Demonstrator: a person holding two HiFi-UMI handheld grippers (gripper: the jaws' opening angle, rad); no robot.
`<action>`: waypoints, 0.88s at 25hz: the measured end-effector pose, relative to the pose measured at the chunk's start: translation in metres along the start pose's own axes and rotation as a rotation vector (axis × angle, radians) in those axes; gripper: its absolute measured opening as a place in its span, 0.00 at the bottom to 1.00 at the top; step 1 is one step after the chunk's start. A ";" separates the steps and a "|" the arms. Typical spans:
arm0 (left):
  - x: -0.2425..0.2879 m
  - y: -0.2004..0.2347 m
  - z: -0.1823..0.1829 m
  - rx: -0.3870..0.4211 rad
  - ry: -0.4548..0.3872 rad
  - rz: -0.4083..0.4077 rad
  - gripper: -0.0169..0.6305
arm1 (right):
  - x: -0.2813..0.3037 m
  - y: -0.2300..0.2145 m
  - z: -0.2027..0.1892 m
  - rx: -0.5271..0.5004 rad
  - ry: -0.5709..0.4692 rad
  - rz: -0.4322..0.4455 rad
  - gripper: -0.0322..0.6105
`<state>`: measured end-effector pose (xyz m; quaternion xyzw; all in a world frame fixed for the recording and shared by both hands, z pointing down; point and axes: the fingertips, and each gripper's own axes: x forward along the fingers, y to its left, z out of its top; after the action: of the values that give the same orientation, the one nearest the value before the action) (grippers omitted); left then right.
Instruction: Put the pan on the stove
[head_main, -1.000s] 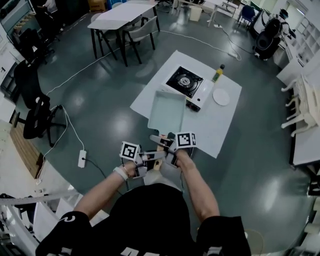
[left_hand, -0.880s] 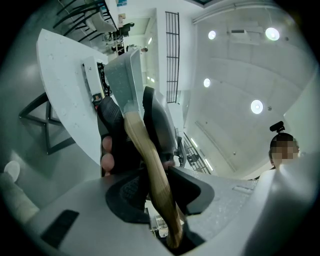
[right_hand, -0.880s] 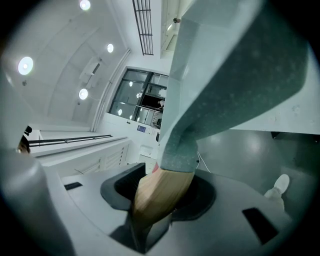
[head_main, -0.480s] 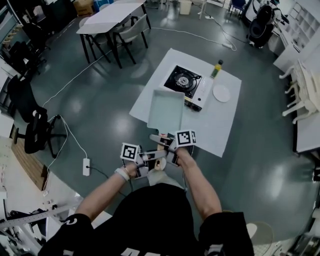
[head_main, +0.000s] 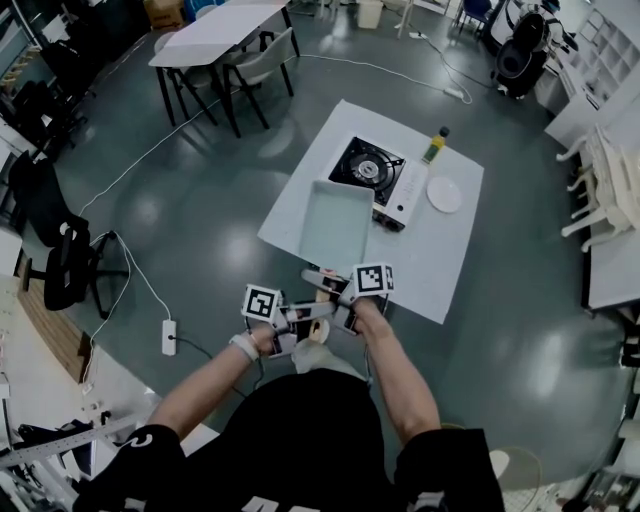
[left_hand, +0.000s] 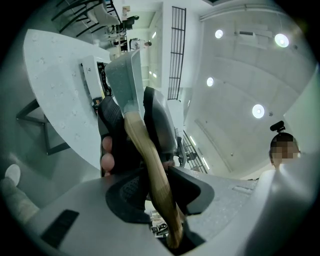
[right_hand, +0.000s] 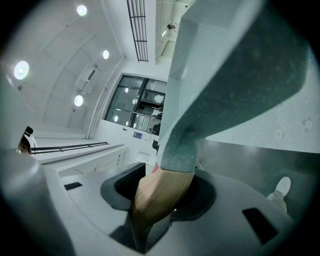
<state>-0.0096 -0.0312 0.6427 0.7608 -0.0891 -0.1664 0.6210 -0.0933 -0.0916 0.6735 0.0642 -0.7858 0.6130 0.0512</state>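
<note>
A pale grey-green rectangular pan (head_main: 336, 222) with a wooden handle (head_main: 322, 297) hangs in front of me, over the near-left edge of the white table (head_main: 440, 255). Both grippers grip the handle: my left gripper (head_main: 303, 316) at its near end, my right gripper (head_main: 327, 283) closer to the pan. The left gripper view shows the handle (left_hand: 146, 162) between the left gripper's (left_hand: 150, 189) jaws and the pan (left_hand: 124, 75) beyond. The right gripper (right_hand: 159, 200) pinches the handle (right_hand: 161, 190) just below the pan (right_hand: 230, 85). The black-topped stove (head_main: 368, 168) sits on the table just beyond the pan.
A yellow-green bottle (head_main: 436, 146) and a white plate (head_main: 444, 194) stand right of the stove. A table with chairs (head_main: 215, 35) is at the back left, an office chair (head_main: 60, 265) at left, a power strip (head_main: 167, 337) with cable on the floor.
The pan has edged slightly forward toward the stove as the view shifted. Both grippers keep the same hold on the handle.
</note>
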 end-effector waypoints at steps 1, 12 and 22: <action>0.002 0.000 0.003 -0.002 0.000 -0.002 0.19 | 0.000 -0.001 0.003 -0.004 -0.001 0.003 0.28; 0.009 0.008 0.036 -0.020 0.014 -0.005 0.19 | 0.004 -0.011 0.037 0.015 -0.020 -0.022 0.28; 0.017 0.011 0.070 -0.023 0.059 -0.021 0.19 | 0.008 -0.015 0.076 0.004 -0.057 -0.030 0.28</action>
<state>-0.0191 -0.1034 0.6384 0.7591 -0.0610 -0.1515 0.6301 -0.0986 -0.1689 0.6703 0.0935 -0.7847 0.6117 0.0378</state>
